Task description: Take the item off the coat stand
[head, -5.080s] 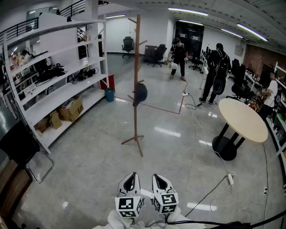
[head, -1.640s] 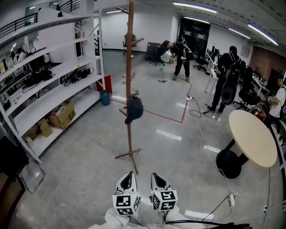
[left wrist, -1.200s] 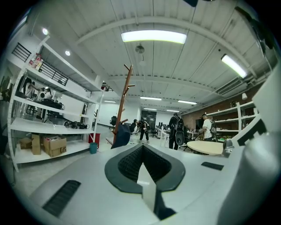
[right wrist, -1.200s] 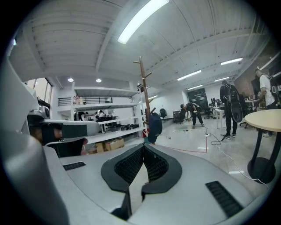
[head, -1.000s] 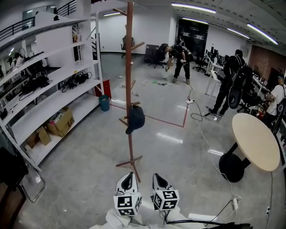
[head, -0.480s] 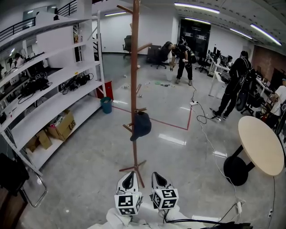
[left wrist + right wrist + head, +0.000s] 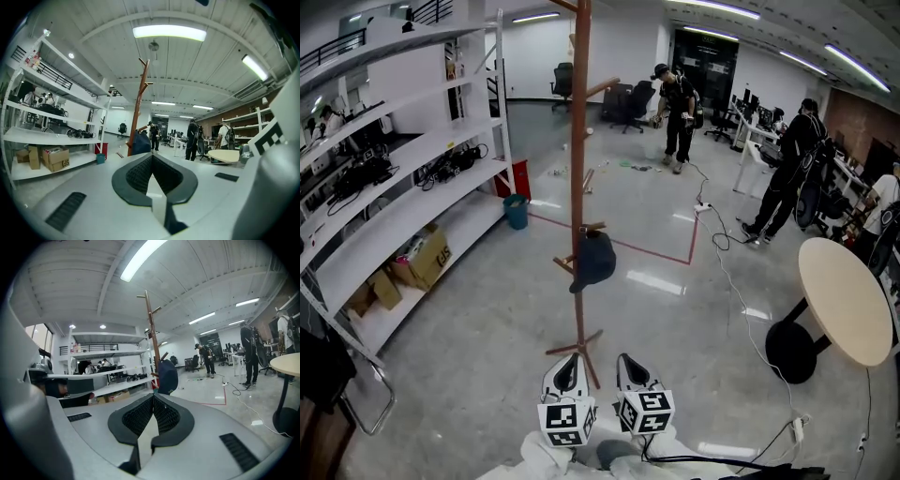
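Observation:
A tall wooden coat stand [image 7: 577,178] rises from the floor just ahead of me. A dark cap [image 7: 593,261] hangs on one of its low pegs. My left gripper [image 7: 566,373] and right gripper [image 7: 630,368] sit side by side at the bottom of the head view, short of the stand's feet, both shut and empty. The left gripper view looks past its closed tips [image 7: 152,157] to the stand [image 7: 139,108] and the cap [image 7: 140,144]. The right gripper view shows the cap [image 7: 167,376] on the stand [image 7: 151,333] beyond its closed tips [image 7: 153,397].
White shelving [image 7: 412,197] with boxes and cables runs along the left. A round table [image 7: 846,300] stands at the right, with a cable [image 7: 741,309] trailing over the floor. A folding chair [image 7: 356,394] is near left. Several people [image 7: 787,169] stand far behind.
The coat stand and cap have come nearer and lower in the head view as I walk up. Both grippers keep their place, shut. A person at the back has straightened up.

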A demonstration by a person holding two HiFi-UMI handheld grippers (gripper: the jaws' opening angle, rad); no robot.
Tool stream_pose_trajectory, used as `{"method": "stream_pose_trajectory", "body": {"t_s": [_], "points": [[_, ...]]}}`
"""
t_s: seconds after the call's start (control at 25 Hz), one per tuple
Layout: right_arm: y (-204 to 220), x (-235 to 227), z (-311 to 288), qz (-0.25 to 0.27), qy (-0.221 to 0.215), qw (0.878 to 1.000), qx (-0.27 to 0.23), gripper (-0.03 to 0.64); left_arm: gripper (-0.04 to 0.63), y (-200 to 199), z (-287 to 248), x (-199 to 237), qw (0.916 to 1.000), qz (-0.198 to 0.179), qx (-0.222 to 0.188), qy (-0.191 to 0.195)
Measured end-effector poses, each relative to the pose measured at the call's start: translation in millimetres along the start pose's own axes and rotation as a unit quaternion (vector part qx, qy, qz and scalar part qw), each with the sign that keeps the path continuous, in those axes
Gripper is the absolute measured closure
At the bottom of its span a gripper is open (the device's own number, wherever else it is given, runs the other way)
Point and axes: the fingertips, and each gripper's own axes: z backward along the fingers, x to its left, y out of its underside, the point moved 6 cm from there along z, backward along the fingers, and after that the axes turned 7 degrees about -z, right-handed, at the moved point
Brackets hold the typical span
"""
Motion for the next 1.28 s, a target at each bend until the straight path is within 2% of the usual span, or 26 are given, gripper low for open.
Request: {"method": "stream_pose_trajectory", "body": {"t_s": [0.56,1.28], "points": [[-13.5,-14.6,-44.0,0.008,-0.001,1.0,-0.001,0.606,0.609,-0.1,-40.8,11.7,1.0,-0.003,0.005,0.002],[-48.4,-49.6,-142.6,0.022,-0.045,0.999,0.007,0.606,0.609,-11.7,-141.0,30.8,0.9994,-0.008,0.011,-0.03]]}}
